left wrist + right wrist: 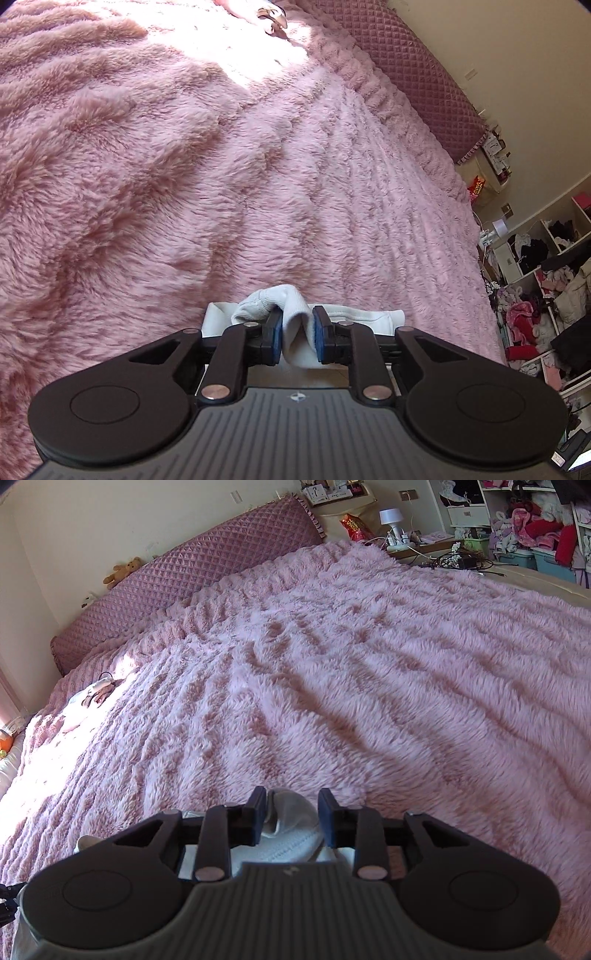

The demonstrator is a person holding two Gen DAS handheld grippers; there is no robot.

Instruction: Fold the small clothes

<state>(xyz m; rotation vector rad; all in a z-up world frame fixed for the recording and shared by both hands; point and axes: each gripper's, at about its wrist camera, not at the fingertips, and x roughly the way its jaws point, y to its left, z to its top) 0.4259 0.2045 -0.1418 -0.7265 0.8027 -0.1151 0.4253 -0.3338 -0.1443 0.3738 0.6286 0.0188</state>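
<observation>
While our left gripper (297,334) hangs low over the fluffy pink blanket (184,166), a bunched fold of the white garment (295,325) stands between its blue pads (277,338); the jaws are partly open, and the cloth seems to brush both pads, though we cannot tell whether they press on it. More of that white cloth spreads flat under the fingers, reaching toward three o'clock and nine o'clock of the gripper. At our right gripper (291,818) the jaws are wider apart, and a rounded hump of white cloth (291,812) sits between them, lying against the nine o'clock pad and apart from the three o'clock one, so nothing is gripped there. In the right wrist view, the quilted mauve headboard (177,579) runs toward eleven o'clock, with a small teddy bear (123,570) on top of it. A white lamp (391,518) and a red snack bag (354,526) stand at about one o'clock, beside cluttered shelves (524,517).
</observation>
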